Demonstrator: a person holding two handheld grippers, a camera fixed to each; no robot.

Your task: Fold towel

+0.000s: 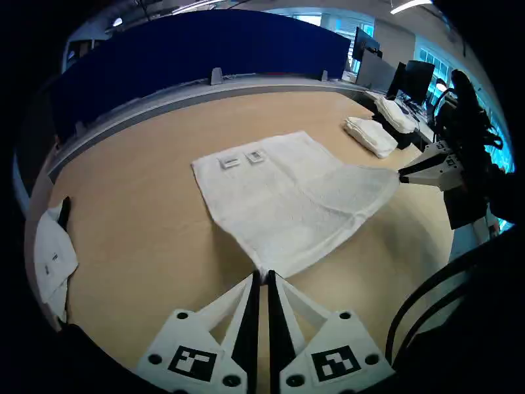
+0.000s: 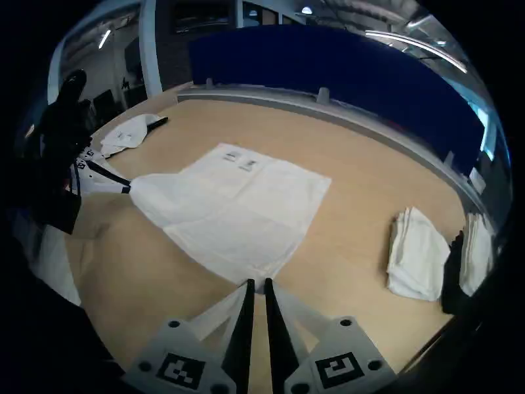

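Note:
A white towel (image 1: 282, 197) lies spread on the wooden table (image 1: 138, 217), its near edge lifted off the surface. My left gripper (image 1: 262, 277) is shut on one near corner of the towel. My right gripper (image 2: 258, 284) is shut on the other near corner of the towel (image 2: 230, 210). In the left gripper view, the right gripper (image 1: 401, 175) shows at the right, pinching its corner. The left gripper (image 2: 129, 189) appears in the right gripper view at the left, with its corner clamped. Two small labels (image 1: 241, 159) sit near the towel's far edge.
Folded white towels (image 1: 371, 134) are stacked at the table's far right corner, also seen as folded towels (image 2: 417, 253). Another crumpled white towel (image 1: 52, 259) lies at the left edge. A blue partition (image 1: 197, 52) runs behind the table. Monitors (image 1: 410, 79) stand beyond.

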